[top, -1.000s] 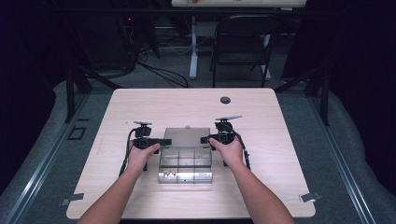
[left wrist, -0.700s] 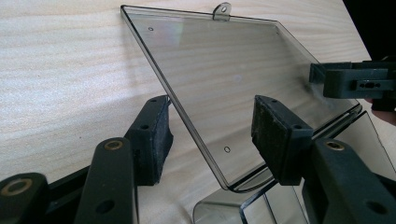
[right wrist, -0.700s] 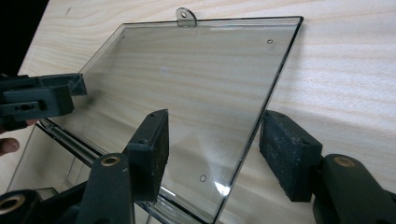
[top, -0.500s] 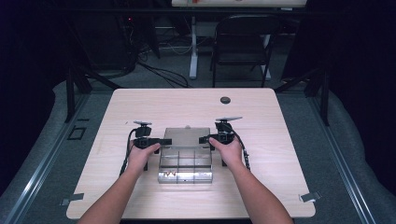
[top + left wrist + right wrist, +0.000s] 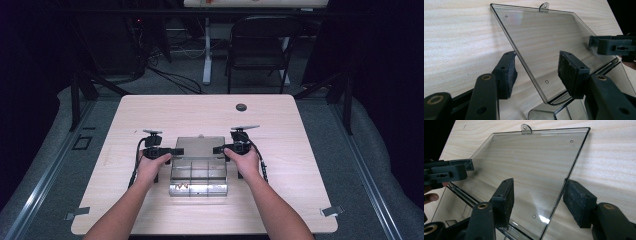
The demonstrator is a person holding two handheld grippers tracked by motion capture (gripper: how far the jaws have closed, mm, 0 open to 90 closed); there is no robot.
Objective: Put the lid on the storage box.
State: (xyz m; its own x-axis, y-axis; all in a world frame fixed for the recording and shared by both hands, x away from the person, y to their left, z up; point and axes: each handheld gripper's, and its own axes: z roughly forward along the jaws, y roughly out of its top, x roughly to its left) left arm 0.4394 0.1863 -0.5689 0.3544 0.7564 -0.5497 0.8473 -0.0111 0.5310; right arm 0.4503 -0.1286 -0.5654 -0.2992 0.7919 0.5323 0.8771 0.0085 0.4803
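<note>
A clear plastic box [image 5: 198, 176] with several compartments sits mid-table, its hinged lid [image 5: 200, 145] lying open and flat behind it. My left gripper [image 5: 177, 150] comes in level from the left, and its jaws straddle the lid's [image 5: 544, 37] left edge. Those jaws [image 5: 537, 58] have just been closing a little; the pads [image 5: 505, 75] stay clear of the plastic. My right gripper [image 5: 218, 149] mirrors it on the lid's [image 5: 529, 160] right edge, with its jaws [image 5: 539, 185] wide and open. Each gripper view also shows the other gripper's tip [image 5: 614, 45] [image 5: 446, 171] across the lid.
A small black round object [image 5: 241, 107] lies near the table's [image 5: 300, 165] far edge. A dark chair [image 5: 260, 45] and desk legs stand beyond the table. Small items [image 5: 182, 187] lie in the box's front left compartment. Grey tape marks [image 5: 331, 210] sit at the near corners.
</note>
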